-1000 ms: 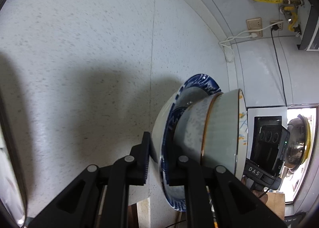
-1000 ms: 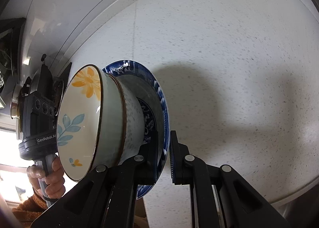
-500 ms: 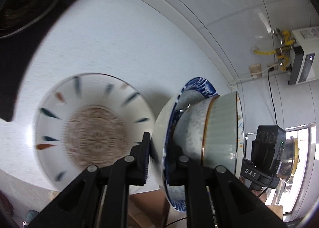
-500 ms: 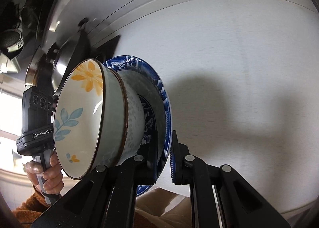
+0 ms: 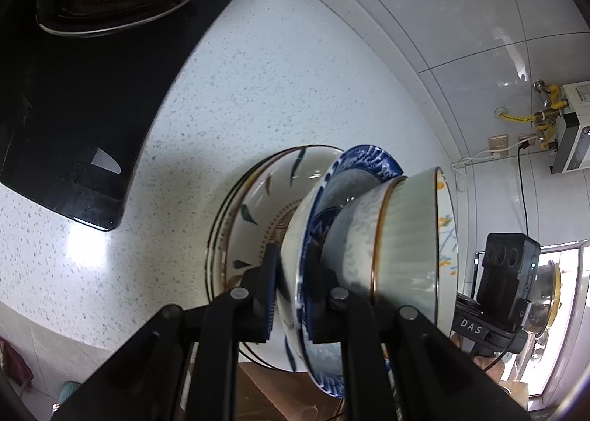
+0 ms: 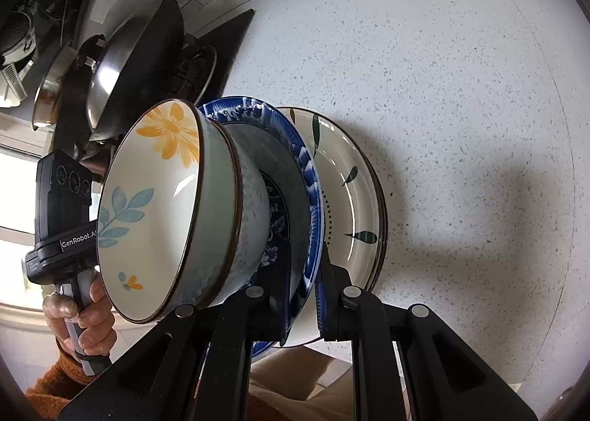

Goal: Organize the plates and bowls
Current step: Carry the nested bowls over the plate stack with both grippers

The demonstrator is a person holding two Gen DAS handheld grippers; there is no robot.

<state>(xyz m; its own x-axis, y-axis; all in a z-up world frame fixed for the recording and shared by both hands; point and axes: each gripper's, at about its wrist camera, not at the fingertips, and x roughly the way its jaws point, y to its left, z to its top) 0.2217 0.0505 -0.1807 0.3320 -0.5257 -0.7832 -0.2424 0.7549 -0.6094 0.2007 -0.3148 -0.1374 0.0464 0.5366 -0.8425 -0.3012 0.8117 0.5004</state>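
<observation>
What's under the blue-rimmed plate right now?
A white plate with leaf marks lies on the counter beyond the blue-rimmed plate. Its centre is covered, so contact can't be judged. A floral bowl sits in the blue plate.

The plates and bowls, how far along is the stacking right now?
Done: the floral bowl sits nested in the blue-rimmed plate. In hand: the left claw and right claw each grip that plate's rim, holding it just over the leaf-patterned plate on the countertop. Left: lowering it onto that plate and letting go.
</observation>
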